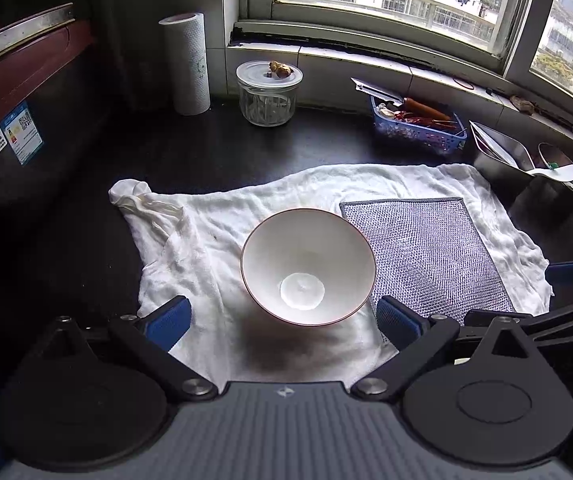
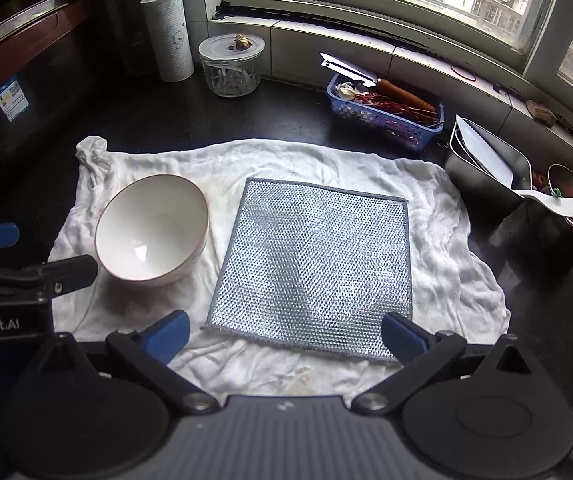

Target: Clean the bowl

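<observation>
I've got the white ceramic bowl (image 1: pixel 308 266) dead ahead of my left gripper (image 1: pixel 284 320), a smooth cone with a thin reddish rim, sitting upright on the crumpled white towel (image 1: pixel 206 248) that covers the dark desk (image 1: pixel 206 148). Left jaws stand wide apart, blue pads either side of the bowl, touching nothing. My right gripper (image 2: pixel 284 332) is spread open too, empty, hanging over the near edge of the silvery mesh scouring cloth (image 2: pixel 314 264) (square, grey-bordered, glittery weave), which lies flat on the towel just right of the bowl.

The right wrist view shows the cloth's whole square; from the left its near corner hides behind a pad. The left view alone looks straight down onto the bowl's flat round bottom.

Behind: a paper towel roll (image 1: pixel 188 64) standing upright, a ribbed glass jar (image 1: pixel 268 94) with a clear lid and a brownish lump on top, a blue plastic basket (image 1: pixel 420 126) with a serrated knife (image 1: pixel 378 92) across it, and a steel container (image 2: pixel 486 168) at right, under the window sill (image 1: pixel 366 46).
</observation>
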Available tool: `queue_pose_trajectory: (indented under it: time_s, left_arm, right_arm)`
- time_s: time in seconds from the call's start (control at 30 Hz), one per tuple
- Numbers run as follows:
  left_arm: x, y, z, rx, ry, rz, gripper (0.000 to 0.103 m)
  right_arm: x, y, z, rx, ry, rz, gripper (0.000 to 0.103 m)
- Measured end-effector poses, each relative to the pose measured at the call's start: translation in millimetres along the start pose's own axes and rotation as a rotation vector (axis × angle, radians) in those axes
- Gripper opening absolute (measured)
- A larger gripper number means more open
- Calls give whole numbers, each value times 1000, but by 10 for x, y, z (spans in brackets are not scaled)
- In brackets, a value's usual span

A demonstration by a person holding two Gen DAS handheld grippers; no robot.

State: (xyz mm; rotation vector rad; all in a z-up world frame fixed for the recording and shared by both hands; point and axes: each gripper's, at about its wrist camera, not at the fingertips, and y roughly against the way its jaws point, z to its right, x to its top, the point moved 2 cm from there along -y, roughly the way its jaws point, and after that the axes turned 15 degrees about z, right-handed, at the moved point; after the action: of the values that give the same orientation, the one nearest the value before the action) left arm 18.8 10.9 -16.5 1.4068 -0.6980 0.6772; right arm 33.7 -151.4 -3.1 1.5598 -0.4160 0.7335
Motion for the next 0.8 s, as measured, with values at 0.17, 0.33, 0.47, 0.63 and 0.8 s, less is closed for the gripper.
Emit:
queue_pose_trajectory:
  time_s: [0.17, 0.33, 0.47, 0.63, 0.8]
  left_arm:
    - [-8, 2, -23, -6, -2, -1, 100]
    - [-13, 3, -42, -15, -9, 1, 100]
    - [-7, 23, -56, -23, -15, 10, 100]
    - [-5, 48, -69, -36, -21, 18, 100]
    - [-4, 53, -52, -48, -25, 16, 100]
  right_arm:
    - [-20, 27, -16, -9, -5, 4, 102]
    - [-40, 54, -32, -17, -10, 8, 102]
    - [-56, 76, -45, -24, -14, 12, 102]
    - [-77, 104, -61, -33, -19, 16, 102]
    - [-97, 131, -76, -41, -23, 20, 102]
